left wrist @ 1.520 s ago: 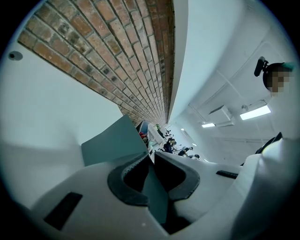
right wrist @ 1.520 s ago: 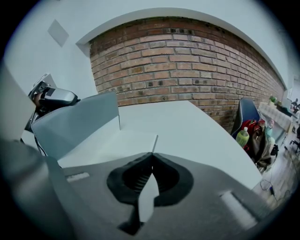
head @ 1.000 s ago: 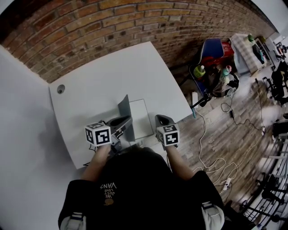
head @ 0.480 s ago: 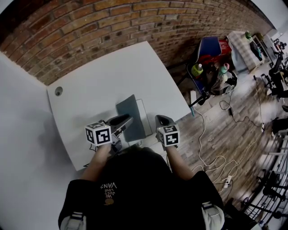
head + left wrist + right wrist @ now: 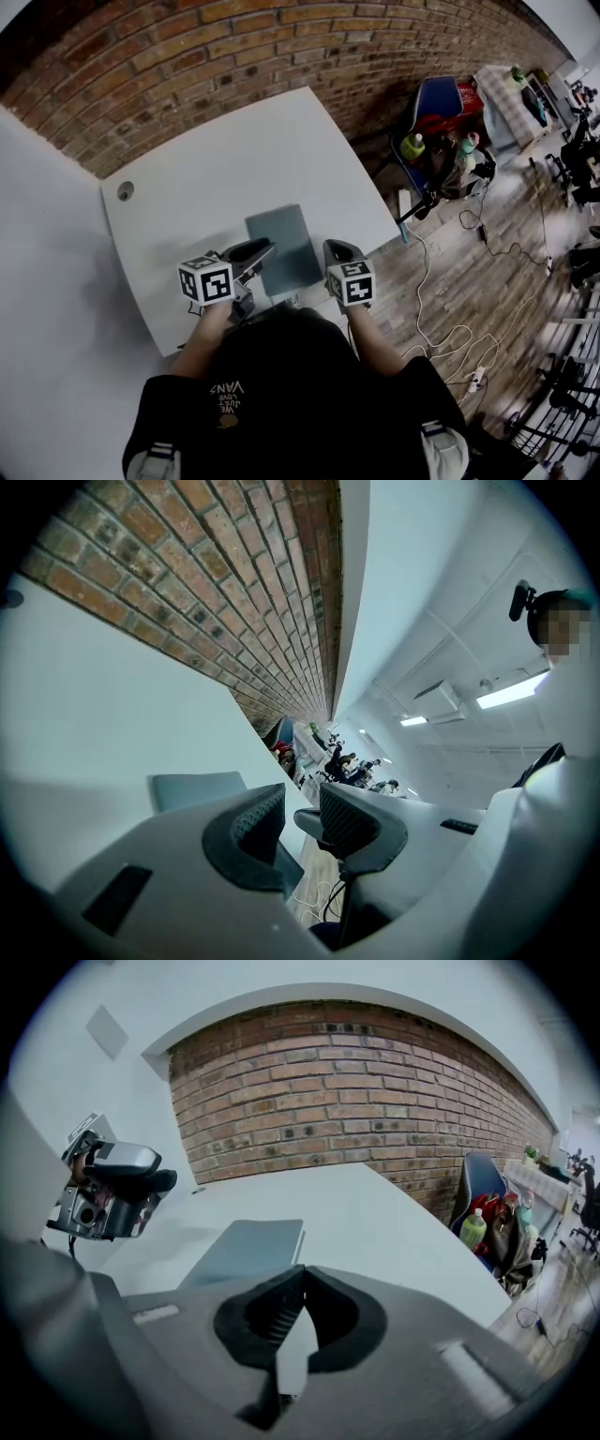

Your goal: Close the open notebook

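1 overhead, 2 low; common notebook [image 5: 284,248]

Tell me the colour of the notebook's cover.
The notebook cover is plain grey-blue; the head view shows it best.

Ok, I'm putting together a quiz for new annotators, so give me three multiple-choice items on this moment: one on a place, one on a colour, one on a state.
1. Where does the notebook lie?
A. On the white table
B. On the blue chair
C. On the wooden floor

2. What colour is the notebook's cover?
A. Red
B. Grey-blue
C. Yellow

3. What state is the notebook in?
A. Open, with both pages flat
B. Half open, with the cover standing up
C. Closed, with the cover lying flat

Answers:
1 A: the head view shows it on the tabletop, near the person's edge.
2 B: the cover looks grey-blue in every view.
3 C: the cover lies flat and no page spread shows.
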{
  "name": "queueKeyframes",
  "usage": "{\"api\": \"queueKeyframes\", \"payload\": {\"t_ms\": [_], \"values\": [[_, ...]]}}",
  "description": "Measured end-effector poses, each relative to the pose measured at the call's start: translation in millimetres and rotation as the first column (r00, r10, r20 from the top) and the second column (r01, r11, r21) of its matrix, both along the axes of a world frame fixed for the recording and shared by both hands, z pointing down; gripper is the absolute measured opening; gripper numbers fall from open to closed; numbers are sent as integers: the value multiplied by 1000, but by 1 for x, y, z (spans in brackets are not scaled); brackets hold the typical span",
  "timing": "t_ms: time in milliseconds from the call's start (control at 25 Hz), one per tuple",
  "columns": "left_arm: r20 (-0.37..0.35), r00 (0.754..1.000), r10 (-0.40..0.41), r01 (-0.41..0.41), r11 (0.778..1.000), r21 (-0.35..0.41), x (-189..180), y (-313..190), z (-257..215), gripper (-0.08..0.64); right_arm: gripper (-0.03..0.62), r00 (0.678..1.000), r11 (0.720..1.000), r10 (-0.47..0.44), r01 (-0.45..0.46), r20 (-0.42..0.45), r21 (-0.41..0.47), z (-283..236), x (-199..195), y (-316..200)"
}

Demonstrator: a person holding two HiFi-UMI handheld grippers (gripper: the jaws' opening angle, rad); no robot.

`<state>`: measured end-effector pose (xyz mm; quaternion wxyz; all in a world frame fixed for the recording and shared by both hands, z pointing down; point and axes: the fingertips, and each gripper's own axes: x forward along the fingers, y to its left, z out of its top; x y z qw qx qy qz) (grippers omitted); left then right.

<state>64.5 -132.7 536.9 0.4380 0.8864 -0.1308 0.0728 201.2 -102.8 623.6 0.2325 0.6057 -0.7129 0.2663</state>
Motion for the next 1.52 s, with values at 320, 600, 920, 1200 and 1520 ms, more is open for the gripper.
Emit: {"api": "queueKeyframes", "payload": {"t_ms": [320, 600, 920, 1200, 1520], "values": [[29, 999, -18, 16, 998, 54, -17, -2, -4, 113, -2, 1000, 1000, -8, 8, 7, 17, -7, -16, -3], [34, 998, -47, 42, 990, 135, -35, -3, -14, 47, -2, 1000, 998, -14, 13, 12, 55, -25, -32, -5], [44, 996, -83, 71, 973, 221, -63, 3, -21, 21, -2, 1000, 994, -5, 4, 7, 112, -43, -49, -1], [65, 991, -120, 95, 951, 295, -93, 10, -26, 21, -2, 1000, 987, -5, 1, 20, 161, -64, -75, 5], [70, 987, -142, 113, 940, 322, -126, 18, -26, 18, -2, 999, 973, 2, -10, 35, 231, -84, -104, 14]]}}
